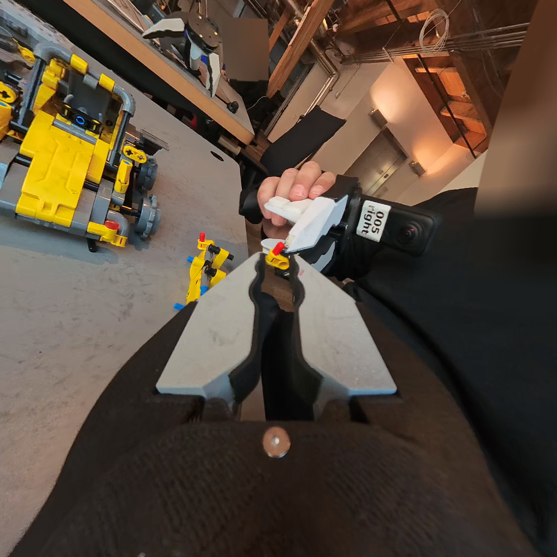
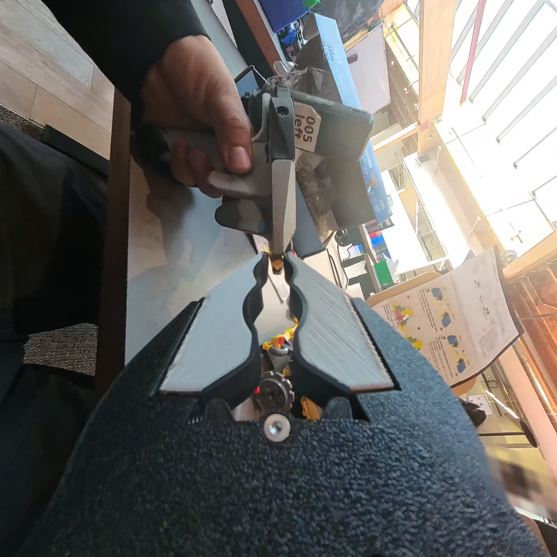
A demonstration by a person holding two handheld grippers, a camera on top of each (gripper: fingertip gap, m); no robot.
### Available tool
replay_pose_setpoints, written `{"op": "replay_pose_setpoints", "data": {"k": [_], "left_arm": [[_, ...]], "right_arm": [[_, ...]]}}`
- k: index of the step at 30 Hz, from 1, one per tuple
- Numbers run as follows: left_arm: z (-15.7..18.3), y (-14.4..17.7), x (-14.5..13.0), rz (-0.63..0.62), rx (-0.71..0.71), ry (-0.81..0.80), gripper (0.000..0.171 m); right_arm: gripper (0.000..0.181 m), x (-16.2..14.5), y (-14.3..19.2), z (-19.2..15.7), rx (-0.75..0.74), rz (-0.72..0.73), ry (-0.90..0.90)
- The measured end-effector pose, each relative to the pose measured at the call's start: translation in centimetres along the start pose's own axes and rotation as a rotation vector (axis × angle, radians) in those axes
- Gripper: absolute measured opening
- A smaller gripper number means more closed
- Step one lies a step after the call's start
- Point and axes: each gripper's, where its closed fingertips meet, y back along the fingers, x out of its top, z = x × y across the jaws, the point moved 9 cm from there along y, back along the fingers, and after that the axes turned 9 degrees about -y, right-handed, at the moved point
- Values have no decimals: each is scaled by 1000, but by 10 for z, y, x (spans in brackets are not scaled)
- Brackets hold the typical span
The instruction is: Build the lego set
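A small yellow connector piece (image 1: 277,261) with a red pin (image 1: 278,247) standing out of it sits pinched at the very tips of the left gripper (image 1: 276,262), held up in the air just off the edge of the grey table (image 1: 90,301). The left jaws are closed onto the piece, their wavy black pads almost meeting behind it. The right gripper (image 1: 284,245) comes in from the opposite side, tilted downward, its white fingertips closed on or right against the red pin; whether it truly grips cannot be told. In its own view the right gripper (image 2: 275,262) shows jaws drawn close together with the yellow piece (image 2: 276,265) between their tips and the left gripper's grey finger (image 2: 281,211) pointing straight down onto it. A hand (image 1: 289,187) wraps the right tool's trigger; another hand (image 2: 196,105) in a dark sleeve squeezes the left tool's handle. Only the left view shows the table's models: a small yellow assembly (image 1: 205,271) with blue and black pins, and farther off a large yellow and grey vehicle model (image 1: 72,168) with toothed wheels. Only the right view shows an open instruction booklet (image 2: 446,319) propped up beside bright windows.
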Motion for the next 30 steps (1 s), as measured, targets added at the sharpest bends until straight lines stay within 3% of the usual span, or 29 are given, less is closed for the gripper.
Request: {"op": "replay_pose_setpoints", "data": {"k": [10, 19, 26, 30], "left_arm": [[-2, -2, -3, -17, -9, 40, 13], [1, -2, -1, -70, 36, -40, 13], [5, -1, 2, -126, 99, -112, 13], [4, -2, 3, -132, 88, -51, 13]], "right_arm": [[9, -5, 1, -2, 11, 12, 38], [8, -8, 0, 6, 93, 19, -154], [8, -7, -1, 4, 90, -8, -148], [8, -6, -1, 3, 82, -29, -115]]}}
